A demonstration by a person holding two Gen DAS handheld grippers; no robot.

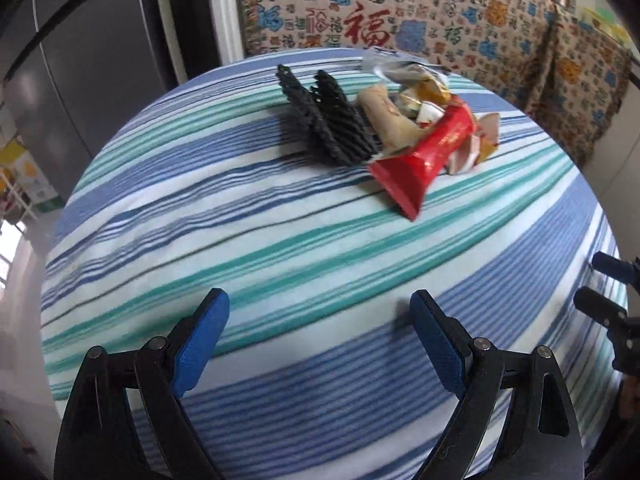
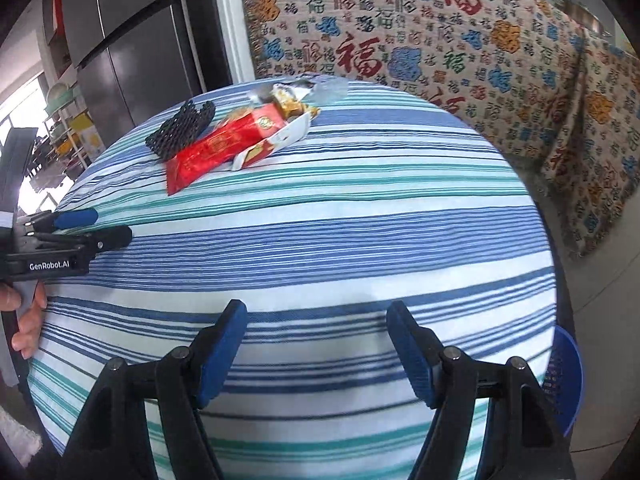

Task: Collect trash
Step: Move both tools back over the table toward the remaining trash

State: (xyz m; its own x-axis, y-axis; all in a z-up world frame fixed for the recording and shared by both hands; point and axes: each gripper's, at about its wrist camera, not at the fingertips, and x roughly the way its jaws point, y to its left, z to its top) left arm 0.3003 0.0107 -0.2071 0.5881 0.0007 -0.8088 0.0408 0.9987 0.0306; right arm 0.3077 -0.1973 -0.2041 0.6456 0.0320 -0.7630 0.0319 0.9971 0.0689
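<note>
Your striped cloth table (image 1: 280, 248), woven in blue, teal and white bands, bears the trash at its far side: a black foam mesh sleeve (image 1: 328, 120) touching a glossy red wrapper (image 1: 420, 160) and crumpled gold-and-white scraps (image 1: 420, 96). Your left gripper (image 1: 320, 340) and right gripper (image 2: 316, 344) both gape wide, blue textured pads empty, well short of the pile.

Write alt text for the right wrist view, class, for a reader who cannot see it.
A pile of trash, a red wrapper and black mesh among it, lies at the far side of a striped tablecloth. The open, empty right gripper fills the foreground; the left gripper enters from the left edge.
</note>
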